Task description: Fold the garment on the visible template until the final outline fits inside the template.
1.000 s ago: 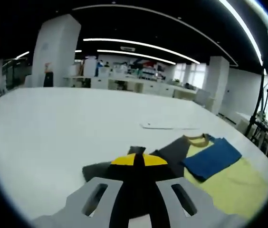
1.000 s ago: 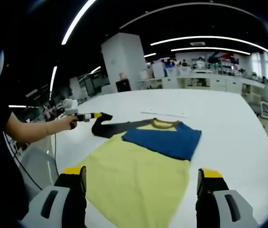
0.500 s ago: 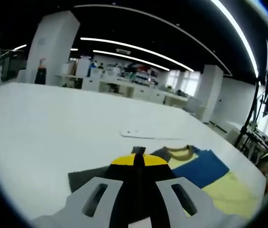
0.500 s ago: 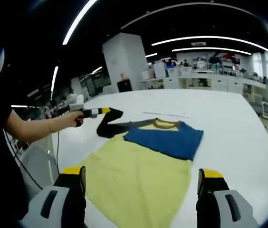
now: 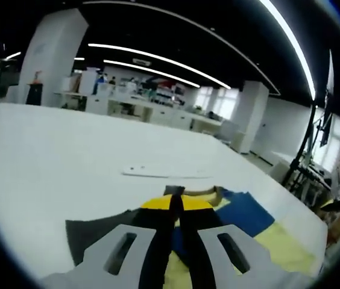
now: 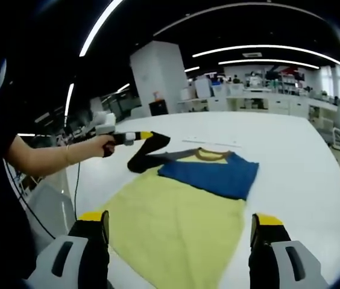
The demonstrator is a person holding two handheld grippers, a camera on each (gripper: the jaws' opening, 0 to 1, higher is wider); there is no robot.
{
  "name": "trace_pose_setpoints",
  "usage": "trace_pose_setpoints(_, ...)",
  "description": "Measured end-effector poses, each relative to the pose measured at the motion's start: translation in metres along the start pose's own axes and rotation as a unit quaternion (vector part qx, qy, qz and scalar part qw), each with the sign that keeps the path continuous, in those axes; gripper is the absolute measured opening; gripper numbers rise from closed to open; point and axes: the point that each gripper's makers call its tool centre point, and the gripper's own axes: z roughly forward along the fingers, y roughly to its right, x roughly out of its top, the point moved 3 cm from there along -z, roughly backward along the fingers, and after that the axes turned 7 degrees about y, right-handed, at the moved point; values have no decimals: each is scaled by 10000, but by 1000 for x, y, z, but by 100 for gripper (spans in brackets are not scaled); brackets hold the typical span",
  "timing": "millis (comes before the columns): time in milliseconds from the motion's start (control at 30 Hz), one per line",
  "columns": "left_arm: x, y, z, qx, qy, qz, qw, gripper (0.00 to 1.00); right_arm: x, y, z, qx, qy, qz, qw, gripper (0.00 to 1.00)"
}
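The yellow T-shirt [image 6: 179, 223] is spread on the white table [image 6: 290, 156], its blue sleeve [image 6: 212, 173] already laid over the chest. The dark grey sleeve [image 6: 152, 153], at ten o'clock of the shirt, is pinched and lifted by the left gripper [image 6: 146, 136], presumably to be folded inward likewise. The right gripper [image 6: 179, 232] is held spread above the hem, gripping nothing. No template outline, label or writing can be read.

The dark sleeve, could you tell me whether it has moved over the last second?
Yes. In the right gripper view, the left gripper has carried the dark sleeve toward the collar, further over the shirt.
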Motion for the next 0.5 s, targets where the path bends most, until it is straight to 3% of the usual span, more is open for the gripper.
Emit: trace_pose_setpoints(500, 6, 56, 34, -472, 89, -82, 9988, 0, -3, -1, -7, -8, 85, 72, 9999, 97)
